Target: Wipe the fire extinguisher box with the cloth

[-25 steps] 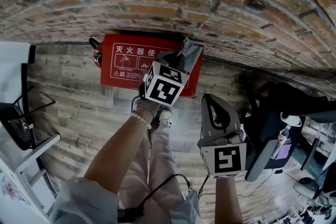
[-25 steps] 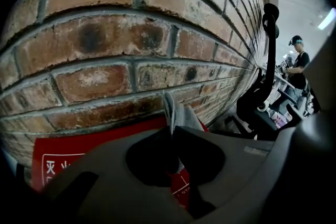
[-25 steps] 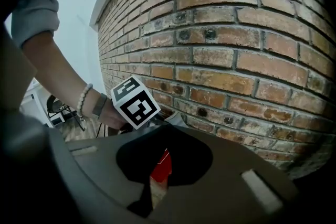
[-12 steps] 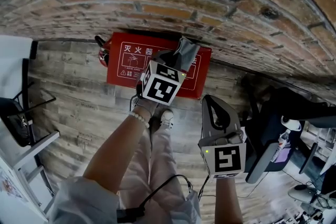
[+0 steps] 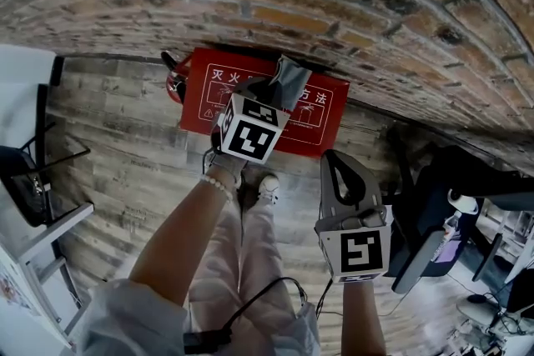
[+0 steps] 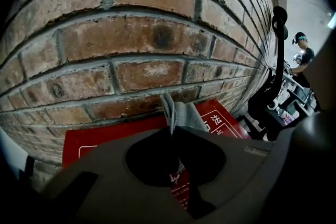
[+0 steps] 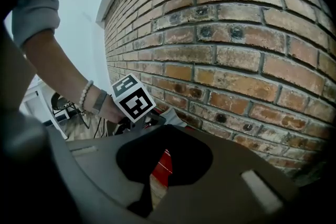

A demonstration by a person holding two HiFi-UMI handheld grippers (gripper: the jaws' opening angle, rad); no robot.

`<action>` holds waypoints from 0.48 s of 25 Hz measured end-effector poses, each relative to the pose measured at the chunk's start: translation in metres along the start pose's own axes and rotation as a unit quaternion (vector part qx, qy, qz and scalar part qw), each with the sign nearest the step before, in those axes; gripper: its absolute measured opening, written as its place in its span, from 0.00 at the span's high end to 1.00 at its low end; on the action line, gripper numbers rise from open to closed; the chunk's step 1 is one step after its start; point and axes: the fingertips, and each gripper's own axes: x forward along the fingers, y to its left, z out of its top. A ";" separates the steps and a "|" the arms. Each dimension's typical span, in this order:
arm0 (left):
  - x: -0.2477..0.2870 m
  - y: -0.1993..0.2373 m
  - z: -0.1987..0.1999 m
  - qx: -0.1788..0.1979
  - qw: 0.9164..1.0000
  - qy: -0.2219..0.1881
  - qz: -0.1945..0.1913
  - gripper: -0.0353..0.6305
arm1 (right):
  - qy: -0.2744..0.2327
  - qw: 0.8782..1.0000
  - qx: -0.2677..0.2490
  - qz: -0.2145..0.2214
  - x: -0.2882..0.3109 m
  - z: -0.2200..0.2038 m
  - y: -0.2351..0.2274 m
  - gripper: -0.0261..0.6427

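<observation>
Head view, left gripper [image 5: 278, 89] clamped on cloth [image 5: 293, 81] over fire extinguisher box [image 5: 321, 117], right gripper [image 5: 338, 159] closed

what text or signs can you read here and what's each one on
"灭火": white heading, left end, on the red box.
"方法": same heading, right end; the middle is hidden, partly by the cloth.
Smaller print below on the box: too small to read.

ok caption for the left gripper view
Left gripper holds a grey cloth at the red fire extinguisher box.
</observation>
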 end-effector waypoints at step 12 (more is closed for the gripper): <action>-0.020 0.043 -0.014 -0.011 1.000 0.001 0.025 0.93 | 0.005 1.000 -0.012 0.013 0.011 0.008 0.025 0.95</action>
